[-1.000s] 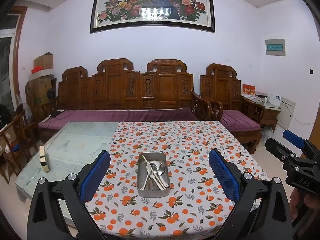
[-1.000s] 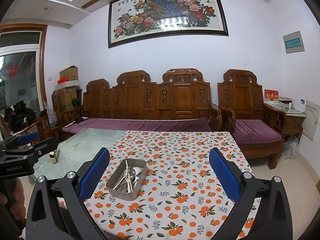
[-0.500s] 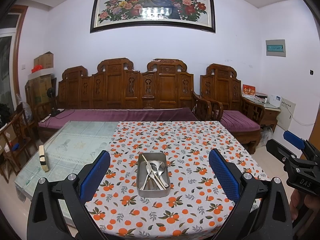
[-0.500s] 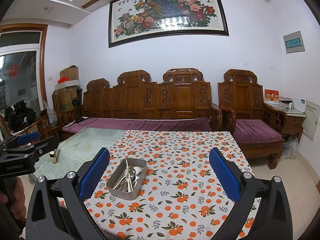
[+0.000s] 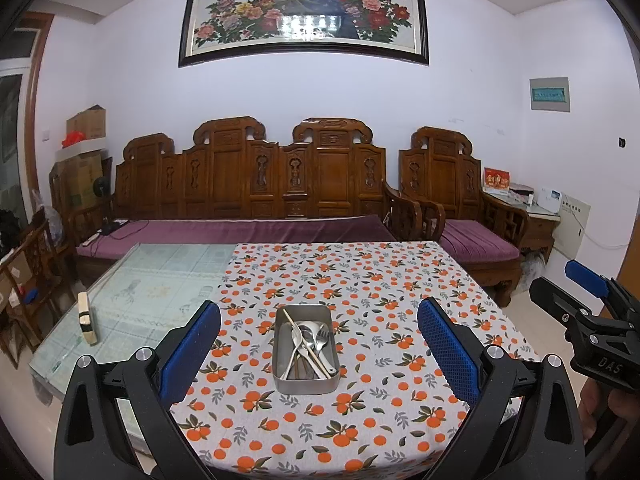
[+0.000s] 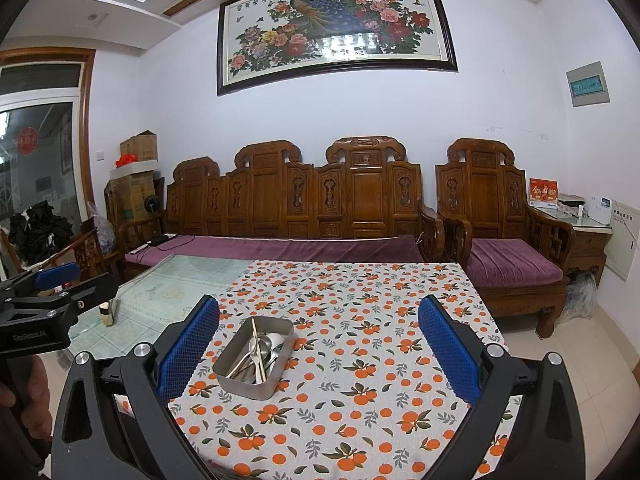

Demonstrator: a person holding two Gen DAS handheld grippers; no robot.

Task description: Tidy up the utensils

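- Metal tray (image 5: 306, 376) sits on the orange-print tablecloth (image 5: 380, 280), toward the table's near edge and close to the cloth's left edge. Spoons (image 5: 305, 334), a fork (image 5: 322, 336) and chopsticks (image 5: 306, 342) are all piled inside it.
- Loads of open cloth to the right of the tray and behind it, out to the far edge. Left of the cloth is bare glass tabletop (image 5: 160, 300).
- Left gripper (image 5: 319, 354) is spread wide, holding nothing, hanging above the near edge with the tray dead centre between its blue pads (image 5: 188, 354).
- Right gripper (image 6: 319, 354) is the same deal, wide open and empty, with the tray off toward its left pad.
- Left view catches a small pale block (image 5: 87, 322) standing near the glass's left edge; right view half hides it behind the other gripper but shows the window side of the room.
- Compared with a second ago, basically nothing has changed: tray and both grippers are in the same spots.
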